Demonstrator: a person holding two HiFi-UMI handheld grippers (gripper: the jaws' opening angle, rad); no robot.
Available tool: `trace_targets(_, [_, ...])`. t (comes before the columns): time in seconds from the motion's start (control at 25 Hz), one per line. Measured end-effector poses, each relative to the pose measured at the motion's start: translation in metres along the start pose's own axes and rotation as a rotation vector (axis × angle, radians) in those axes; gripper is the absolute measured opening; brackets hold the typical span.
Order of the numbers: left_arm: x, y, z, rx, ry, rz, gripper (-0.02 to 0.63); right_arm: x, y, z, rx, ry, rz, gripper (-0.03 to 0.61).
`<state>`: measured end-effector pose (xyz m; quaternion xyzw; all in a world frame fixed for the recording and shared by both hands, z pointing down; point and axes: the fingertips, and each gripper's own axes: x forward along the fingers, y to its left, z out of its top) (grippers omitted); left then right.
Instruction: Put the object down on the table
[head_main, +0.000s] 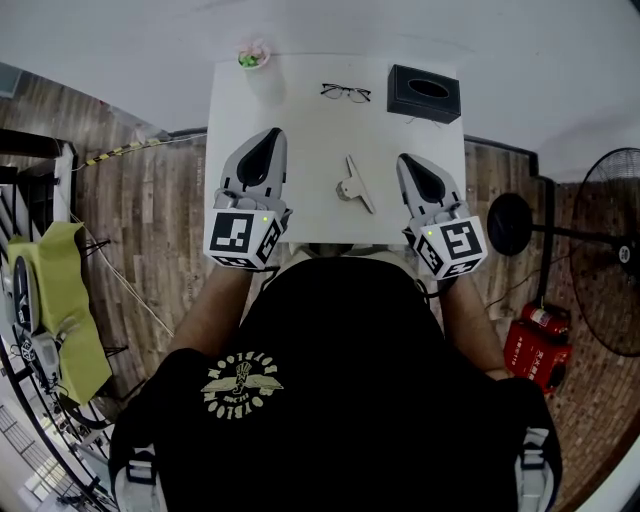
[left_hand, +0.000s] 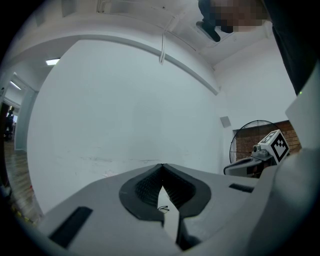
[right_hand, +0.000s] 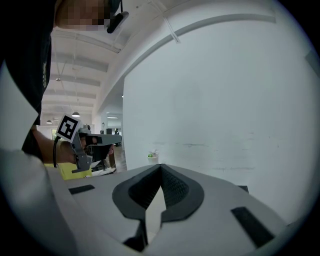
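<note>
Centre: we see bare table all round the clip, which lies between the two grippers.
Left lane: ahead of the left gripper the top is open up to the potted plant at the far corner.
Right lane: the tissue box stands ahead of the right gripper.
Far edge: glasses lie between potted plant and tissue box, with gaps either side.
Off the table: a fan stands at our right.
</note>
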<state>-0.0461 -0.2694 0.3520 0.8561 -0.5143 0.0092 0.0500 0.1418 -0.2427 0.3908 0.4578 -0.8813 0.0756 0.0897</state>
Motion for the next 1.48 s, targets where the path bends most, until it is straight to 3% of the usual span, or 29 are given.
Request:
trace_targets(0.52, [-0.005, -0.002, 0.002, 0.003, 0.000, -0.009, 0.006, -0.019, 0.007, 0.052, -0.036, -0.073, -0.010, -0.001])
trace_targets(1.48, [0.040, -0.029, -0.006, 0.012, 0.028, -0.132, 0.006, -0.036, -0.029, 0.033, 0.028, -0.044, -0.131, 0.000])
